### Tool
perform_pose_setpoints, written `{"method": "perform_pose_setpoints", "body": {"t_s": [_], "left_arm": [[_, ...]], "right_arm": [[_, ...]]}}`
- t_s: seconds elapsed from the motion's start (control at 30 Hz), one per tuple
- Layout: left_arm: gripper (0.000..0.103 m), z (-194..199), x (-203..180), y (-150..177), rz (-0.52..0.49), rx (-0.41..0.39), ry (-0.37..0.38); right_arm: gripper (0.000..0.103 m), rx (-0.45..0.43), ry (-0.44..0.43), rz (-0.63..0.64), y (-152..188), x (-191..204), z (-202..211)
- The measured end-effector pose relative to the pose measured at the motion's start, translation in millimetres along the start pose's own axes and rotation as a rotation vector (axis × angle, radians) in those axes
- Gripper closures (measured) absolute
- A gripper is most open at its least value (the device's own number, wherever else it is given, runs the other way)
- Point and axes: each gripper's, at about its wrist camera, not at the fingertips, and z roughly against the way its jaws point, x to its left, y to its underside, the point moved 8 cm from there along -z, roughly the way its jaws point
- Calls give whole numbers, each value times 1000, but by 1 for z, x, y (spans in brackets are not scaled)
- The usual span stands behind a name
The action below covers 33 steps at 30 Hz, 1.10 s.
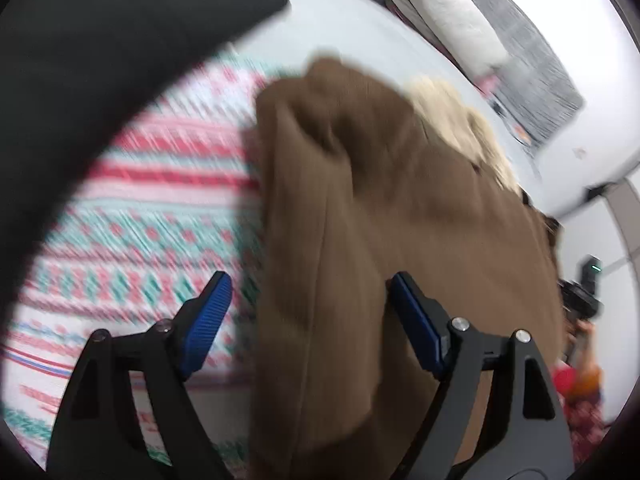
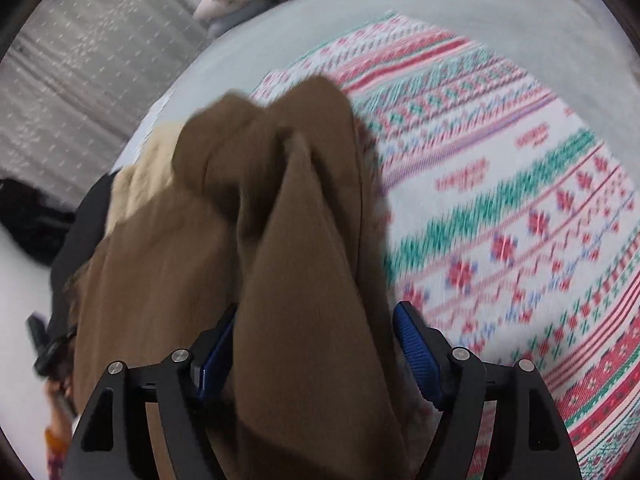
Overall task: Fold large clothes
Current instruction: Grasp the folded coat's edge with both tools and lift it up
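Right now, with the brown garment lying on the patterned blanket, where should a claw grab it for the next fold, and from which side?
Take the brown garment at its raised, bunched ridge, coming from the blanket side. Probably best there: the cloth stands up in thick folds, while elsewhere it lies flat against the patterned blanket. The right claw already straddles a fold, open; the frames are blurred, so finer edges are unclear.

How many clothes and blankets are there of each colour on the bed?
Brown garment: 1
Cream fluffy piece beside it: 1
Red, green and white patterned blanket: 1
Black cloth: 1
Total: 4
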Motion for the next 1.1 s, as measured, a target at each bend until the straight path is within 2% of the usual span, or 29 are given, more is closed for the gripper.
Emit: {"method": "perform_pose_setpoints", "body": {"t_s": [0.07, 0.13, 0.17, 0.2, 0.27, 0.3, 0.33, 0.37, 0.4, 0.43, 0.5, 0.53, 0.57, 0.67, 0.73, 0.93, 1.0, 1.1], "left_arm": [[21, 0, 0, 3, 17, -16, 41], [21, -1, -3, 6, 83, -24, 121], [21, -4, -9, 8, 130, -16, 204], [21, -6, -12, 9, 146, -27, 219], [24, -10, -19, 13, 88, -42, 141], [32, -11, -23, 15, 42, -44, 70], [38, -10, -24, 17, 26, -43, 36], [55, -10, -28, 18, 21, -44, 10], [66, -8, -30, 19, 33, -46, 9], [70, -5, -34, 20, 46, -53, -9], [78, 5, -48, 18, 9, -89, -86], [79, 16, -60, 17, -22, -123, -116], [80, 27, -69, 16, -35, -151, -115], [82, 70, -98, 12, -53, -210, -67], [84, 96, -113, 15, -67, -222, -48], [86, 163, -132, 33, -9, -160, 38], [86, 178, -130, 50, 21, -116, 73], [83, 183, -104, 82, 48, -50, 117]], "right_arm": [[24, 13, -41, 22, 7, -1, 1], [22, 23, -71, 10, 6, -6, -3], [22, 30, -85, -5, 5, -6, -5], [22, 37, -97, -16, 5, -5, -7], [31, 50, -91, -13, 6, 0, -11], [46, 58, -81, -1, 8, 6, -14], [54, 62, -70, 5, 10, 10, -16], [59, 51, -43, 16, 11, 14, -16], [71, 41, -33, 22, 11, 18, -13], [77, 27, -22, 24, 11, 20, -13], [84, -14, 42, 29, 11, 27, -3], [85, -34, 63, 32, 11, 31, 3], [86, -61, 76, 34, 10, 37, 14], [90, -154, 37, 41, 7, 58, 63], [93, -195, 2, 47, 4, 74, 97], [94, -245, -11, 133, 25, 121, 175], [94, -229, -39, 109, 35, 118, 193], [94, -182, -65, 88, 62, 102, 201]]}}
